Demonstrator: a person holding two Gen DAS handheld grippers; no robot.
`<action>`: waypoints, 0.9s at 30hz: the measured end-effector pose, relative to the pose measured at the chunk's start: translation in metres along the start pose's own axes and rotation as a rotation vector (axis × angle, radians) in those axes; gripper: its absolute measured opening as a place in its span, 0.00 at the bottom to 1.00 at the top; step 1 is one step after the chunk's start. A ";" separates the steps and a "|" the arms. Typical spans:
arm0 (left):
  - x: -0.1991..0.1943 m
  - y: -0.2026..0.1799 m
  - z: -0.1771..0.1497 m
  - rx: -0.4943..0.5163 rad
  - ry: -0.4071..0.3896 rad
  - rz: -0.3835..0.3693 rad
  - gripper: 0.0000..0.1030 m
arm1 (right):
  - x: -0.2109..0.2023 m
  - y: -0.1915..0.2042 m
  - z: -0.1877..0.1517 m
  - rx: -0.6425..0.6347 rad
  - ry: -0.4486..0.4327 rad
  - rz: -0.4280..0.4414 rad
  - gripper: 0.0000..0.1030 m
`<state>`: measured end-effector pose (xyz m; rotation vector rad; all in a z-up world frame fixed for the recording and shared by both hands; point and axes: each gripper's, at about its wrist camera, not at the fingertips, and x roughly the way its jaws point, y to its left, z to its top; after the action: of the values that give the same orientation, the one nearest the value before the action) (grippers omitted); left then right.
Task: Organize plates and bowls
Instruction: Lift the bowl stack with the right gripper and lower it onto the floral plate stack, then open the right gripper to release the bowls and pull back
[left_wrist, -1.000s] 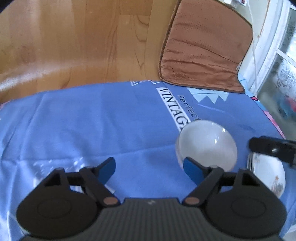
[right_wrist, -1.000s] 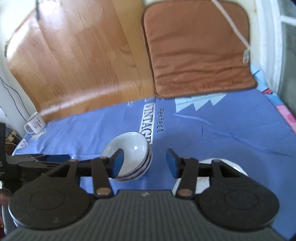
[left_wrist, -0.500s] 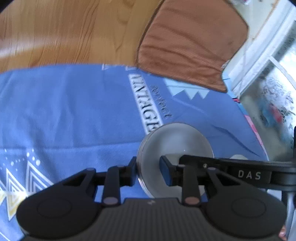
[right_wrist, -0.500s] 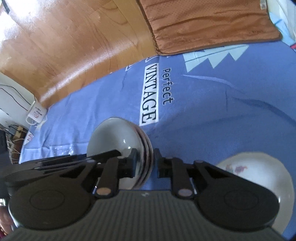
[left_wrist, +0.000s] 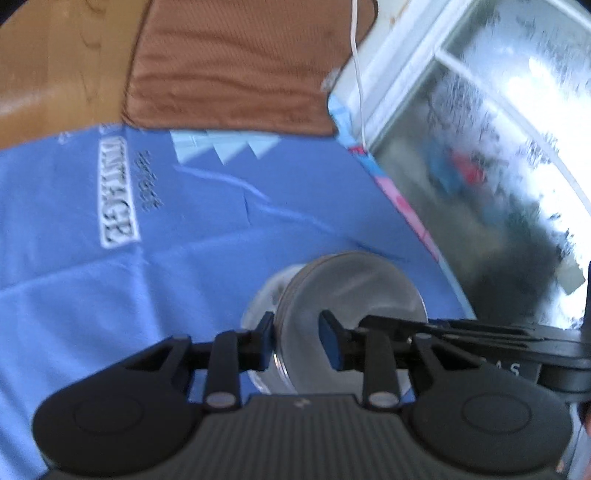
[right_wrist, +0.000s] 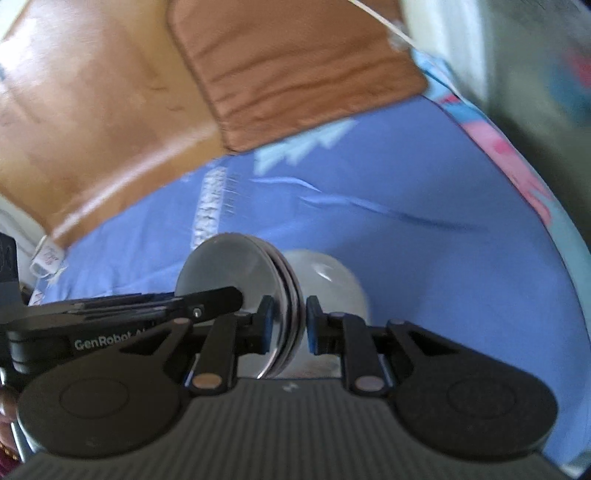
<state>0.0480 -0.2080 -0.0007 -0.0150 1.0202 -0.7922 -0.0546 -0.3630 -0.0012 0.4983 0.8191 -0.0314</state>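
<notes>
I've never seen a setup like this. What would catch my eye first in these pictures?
Probably the stack of white bowls, gripped by its rim from both sides: the right hand-held gripper pinches one edge, the left hand-held gripper the other. Beneath lies a bright blue tablecloth printed with white lettering. A brown cushion sits at its far edge, on the wooden floor.
</notes>
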 end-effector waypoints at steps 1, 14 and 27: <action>0.005 0.001 -0.001 0.000 0.010 0.002 0.29 | 0.003 -0.006 -0.002 0.018 0.007 -0.004 0.20; -0.090 0.002 -0.054 0.233 -0.402 0.273 0.90 | -0.059 0.046 -0.090 -0.193 -0.642 -0.184 0.45; -0.106 0.024 -0.136 0.227 -0.393 0.352 1.00 | -0.008 0.074 -0.173 -0.031 -0.353 -0.127 0.46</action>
<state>-0.0712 -0.0811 -0.0037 0.1923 0.5365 -0.5483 -0.1642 -0.2232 -0.0642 0.3959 0.5028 -0.2174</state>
